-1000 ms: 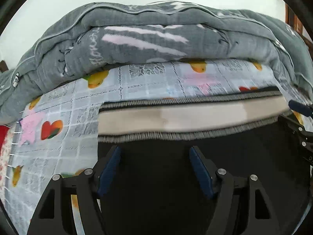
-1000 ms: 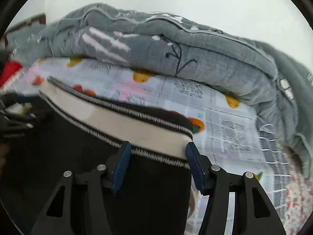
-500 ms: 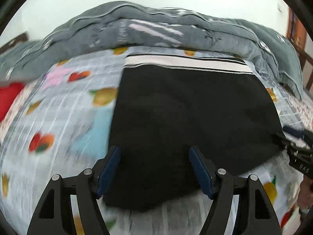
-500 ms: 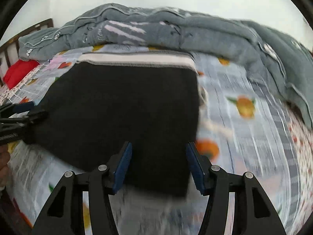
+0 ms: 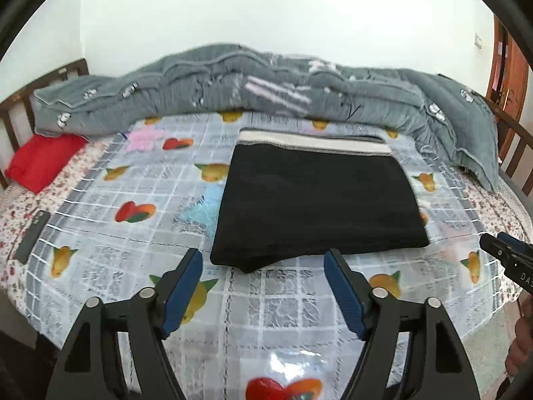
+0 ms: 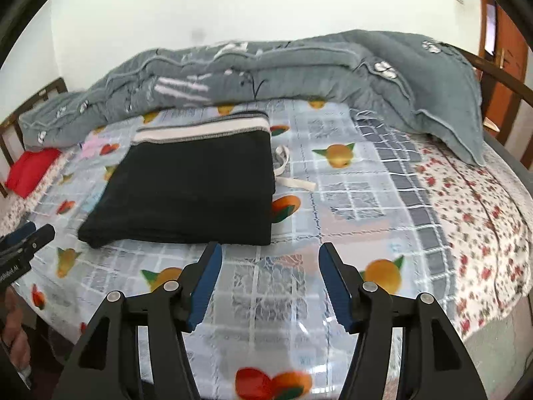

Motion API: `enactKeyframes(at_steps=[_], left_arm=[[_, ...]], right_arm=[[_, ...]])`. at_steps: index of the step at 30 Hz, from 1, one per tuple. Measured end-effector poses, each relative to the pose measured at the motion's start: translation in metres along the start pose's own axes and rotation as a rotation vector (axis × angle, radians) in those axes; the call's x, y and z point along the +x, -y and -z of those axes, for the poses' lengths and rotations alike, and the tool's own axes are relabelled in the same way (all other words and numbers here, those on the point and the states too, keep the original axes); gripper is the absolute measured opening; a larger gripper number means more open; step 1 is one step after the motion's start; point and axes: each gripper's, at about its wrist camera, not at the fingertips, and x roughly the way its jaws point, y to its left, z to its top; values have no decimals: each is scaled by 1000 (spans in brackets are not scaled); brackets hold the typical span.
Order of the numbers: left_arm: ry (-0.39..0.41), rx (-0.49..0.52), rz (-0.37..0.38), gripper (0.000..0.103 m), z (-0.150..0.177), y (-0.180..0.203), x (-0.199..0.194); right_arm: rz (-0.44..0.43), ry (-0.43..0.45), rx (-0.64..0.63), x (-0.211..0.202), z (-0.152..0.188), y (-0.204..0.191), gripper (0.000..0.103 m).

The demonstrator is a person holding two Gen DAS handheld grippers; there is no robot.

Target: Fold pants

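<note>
In the left wrist view, the left gripper (image 5: 263,263) is wide apart with nothing in it, and its jaws have just been opening. The folded black pants (image 5: 316,200) lie flat on the fruit bedsheet (image 5: 133,233), up at twelve o'clock from the gripper and apart from it. The fold looks done, so letting go makes sense.

In the right wrist view, the right gripper (image 6: 268,256) is also let go and empty, jaws just opening. The pants (image 6: 193,186) sit at eleven o'clock, with the white band toward the grey blanket (image 6: 299,70). A white drawstring (image 6: 286,170) pokes out at their right side.
</note>
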Motion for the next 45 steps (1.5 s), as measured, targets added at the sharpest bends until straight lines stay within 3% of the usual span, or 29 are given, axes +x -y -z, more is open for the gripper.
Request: enactKeyframes(at_steps=[3,7,22,45], left_arm=[[19,10,-9,81,2,8,-20],[44,22,-17,85,4,19,-40],[71,2,-20,85,6,32,-67],[80,1,-65,86,8,30,-71]], right_arm=[[23,47,-11,-26,4,-1,86],[29,86,-29,-50,8,-2,98],[24,124,-45,-85,17,-4,98],[18,139,-27,-92,17,1,98]])
